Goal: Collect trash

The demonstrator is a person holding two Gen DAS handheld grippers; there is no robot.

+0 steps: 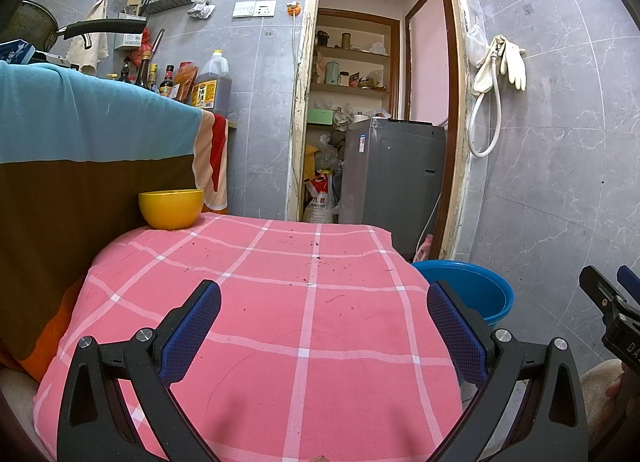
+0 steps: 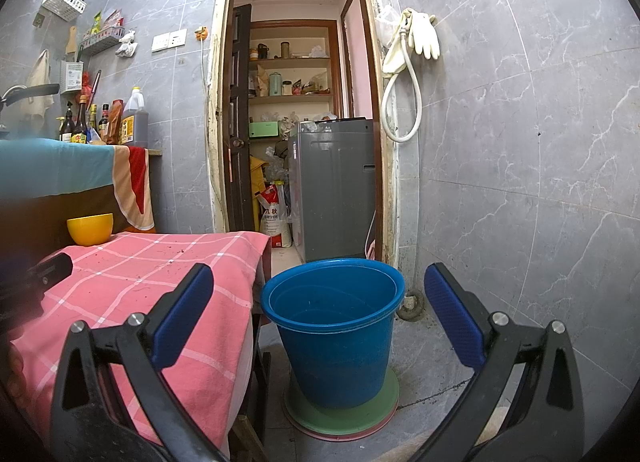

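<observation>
Inspecting: both wrist views, one moment.
Left gripper (image 1: 324, 294): black frame, blue pads with a fine mesh texture; jaws wide apart, nothing between them; held above the pink cloth.
Right gripper (image 2: 319, 278): same build; jaws wide apart, nothing between them; aimed at the bucket.
Bench (image 1: 280, 322): covered by a soft pink cloth with a white check; the cloth hangs over the right edge.
Trash (image 1: 318, 258): small dark crumbs and thin thread-like strands scattered over the far and middle part of the cloth; too small to tell the material.
Bowl (image 1: 171, 208): round, smooth, yellow, upright at the far left corner of the bench; contents hidden by its rim.
Bucket (image 2: 334, 346): blue plastic, round, tapering downward, upright on the floor just beside the right edge of the bench; inside wall scuffed and dull.
Bucket base: it stands on a flat round green disc (image 2: 384, 402) with a pink rim beneath.
Walls: glossy grey tiles with white marble veining.
Doorway: worn wooden frame; a grey boxy machine (image 2: 332, 190) stands inside it, with shelves behind.
Right wall: pale rubber gloves (image 2: 424, 32) and a looped white hose (image 2: 400, 102) hang from a hook.
Left counter: bottles (image 1: 212, 82) behind a draped blue, brown and orange cloth.
</observation>
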